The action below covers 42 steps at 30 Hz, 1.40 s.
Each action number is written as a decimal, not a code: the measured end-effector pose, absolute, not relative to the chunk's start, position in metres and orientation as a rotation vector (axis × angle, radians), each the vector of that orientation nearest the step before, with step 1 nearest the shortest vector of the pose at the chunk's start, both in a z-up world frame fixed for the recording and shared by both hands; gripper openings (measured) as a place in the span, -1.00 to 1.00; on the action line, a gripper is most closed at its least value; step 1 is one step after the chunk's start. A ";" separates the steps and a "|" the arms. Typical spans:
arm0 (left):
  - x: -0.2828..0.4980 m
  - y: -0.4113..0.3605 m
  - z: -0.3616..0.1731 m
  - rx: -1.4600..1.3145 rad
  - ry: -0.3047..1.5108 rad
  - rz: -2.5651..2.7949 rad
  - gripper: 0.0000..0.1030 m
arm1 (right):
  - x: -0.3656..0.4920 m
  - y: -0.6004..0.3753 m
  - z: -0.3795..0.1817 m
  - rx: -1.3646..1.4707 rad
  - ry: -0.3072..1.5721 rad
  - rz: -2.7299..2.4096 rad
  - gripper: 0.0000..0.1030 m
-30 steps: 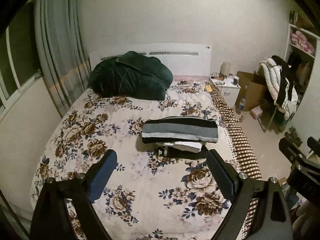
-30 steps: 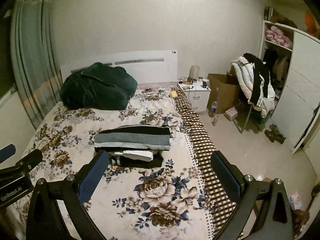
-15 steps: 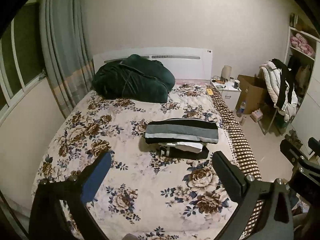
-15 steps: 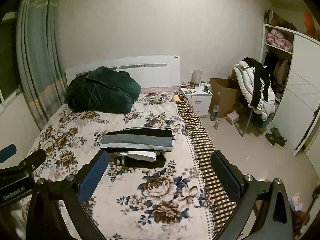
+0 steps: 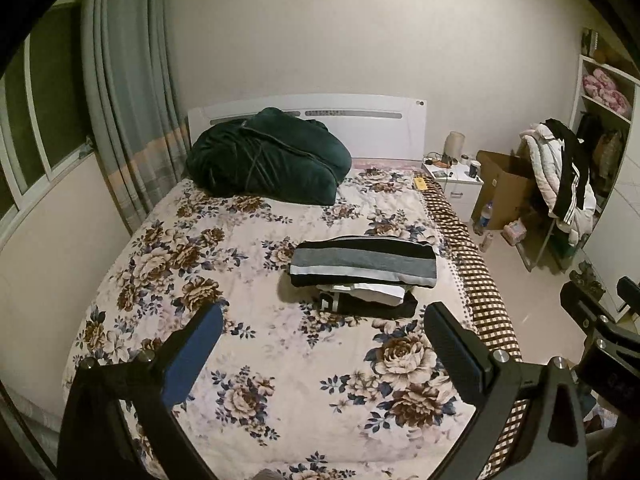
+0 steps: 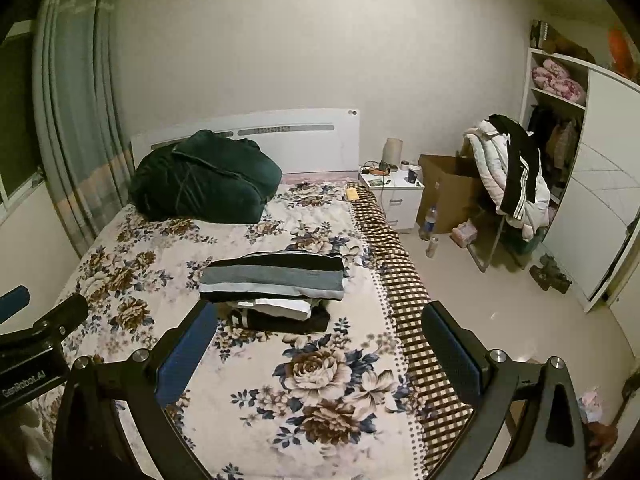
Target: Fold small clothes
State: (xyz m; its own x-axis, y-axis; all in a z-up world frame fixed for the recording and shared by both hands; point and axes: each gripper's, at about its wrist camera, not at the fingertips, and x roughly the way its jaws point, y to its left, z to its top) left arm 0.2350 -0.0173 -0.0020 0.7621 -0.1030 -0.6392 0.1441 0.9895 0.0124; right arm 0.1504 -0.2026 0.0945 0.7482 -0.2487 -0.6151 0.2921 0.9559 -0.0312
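- Two grippers hover above the bed (image 5: 168, 264), both with jaws spread wide and nothing between them: the left gripper (image 5: 322, 322) and the right gripper (image 6: 318, 320).
- A stack of folded clothes (image 5: 362, 268) lies on the floral cover ahead of both tools, apart from every finger; a grey, black and white striped garment (image 6: 274, 276) tops it, with white and black pieces beneath.
- The left view alone shows the window (image 5: 24, 128) at far left and the right tool's body at its right edge.
- The right view alone shows the left tool's body at its left edge, the white wardrobe door (image 6: 600, 216), and more bare floor (image 6: 500, 304) to the right.
- Ahead of the stack a dark green bundle (image 5: 268, 160) rests against the headboard (image 5: 372, 128).
- The bed's checked edge (image 6: 400, 280) runs just right of the stack; open cover lies to its left and nearer the fingers.
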 end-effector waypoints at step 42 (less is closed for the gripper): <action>0.234 -0.026 -0.006 0.063 0.697 -0.109 1.00 | 0.159 -0.211 0.076 0.080 0.683 -0.248 1.00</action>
State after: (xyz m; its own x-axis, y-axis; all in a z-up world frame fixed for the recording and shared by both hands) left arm 0.2338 -0.0256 -0.0062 0.7612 -0.0794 -0.6437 0.1217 0.9923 0.0215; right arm 0.1586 -0.2107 0.0759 0.7476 -0.2007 -0.6332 0.2527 0.9675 -0.0083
